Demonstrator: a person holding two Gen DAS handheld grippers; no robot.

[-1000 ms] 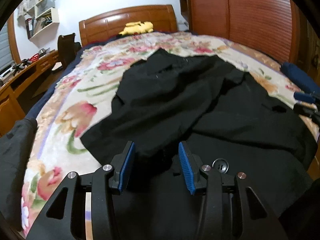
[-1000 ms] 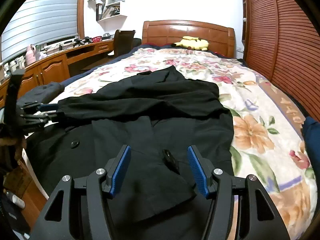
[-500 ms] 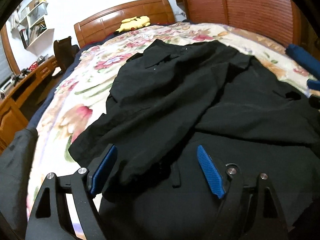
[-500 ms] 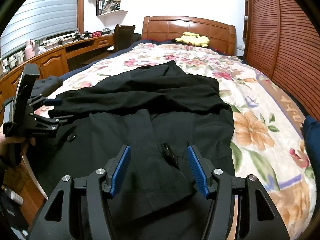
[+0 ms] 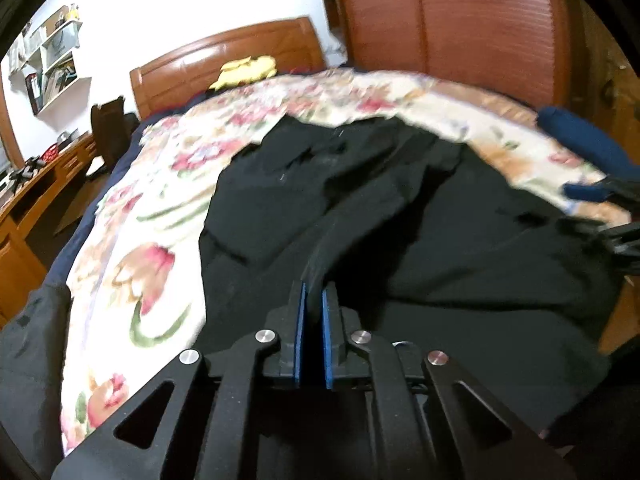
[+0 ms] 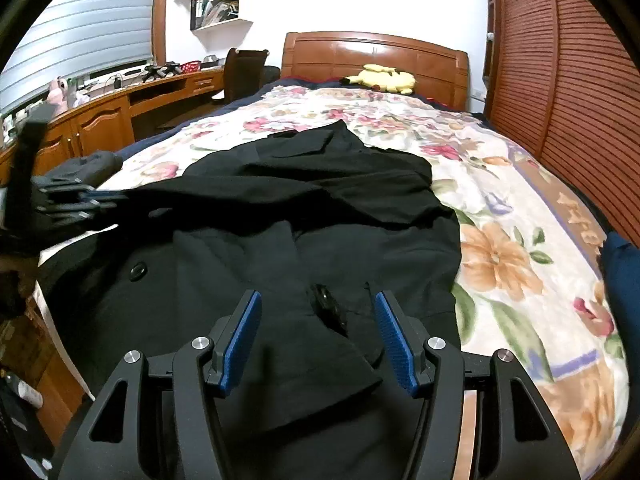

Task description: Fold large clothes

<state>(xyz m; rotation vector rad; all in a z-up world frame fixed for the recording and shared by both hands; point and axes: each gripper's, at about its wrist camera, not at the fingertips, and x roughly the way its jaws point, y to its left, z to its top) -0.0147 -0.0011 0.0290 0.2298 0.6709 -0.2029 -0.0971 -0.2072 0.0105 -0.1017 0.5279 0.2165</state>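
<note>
A large black coat (image 6: 304,208) lies spread on a floral bedspread (image 6: 500,248), with one sleeve folded across it. In the left wrist view the coat (image 5: 400,208) fills the middle. My left gripper (image 5: 314,300) is shut on a fold of the coat's sleeve and lifts it a little; it also shows at the left edge of the right wrist view (image 6: 92,200). My right gripper (image 6: 318,320) is open, low over the coat's near hem, around a dark button tab (image 6: 328,308). It shows at the right edge of the left wrist view (image 5: 608,216).
A wooden headboard (image 6: 376,56) with a yellow plush toy (image 6: 382,78) is at the far end. A wooden desk (image 6: 120,116) and chair (image 6: 244,72) stand left. Slatted wooden doors (image 6: 568,80) stand right. A dark grey garment (image 6: 86,166) lies at the bed's left edge.
My left gripper opened wide, then shut on the coat's sleeve fold and raised it. My right gripper stayed open over the hem and barely moved.
</note>
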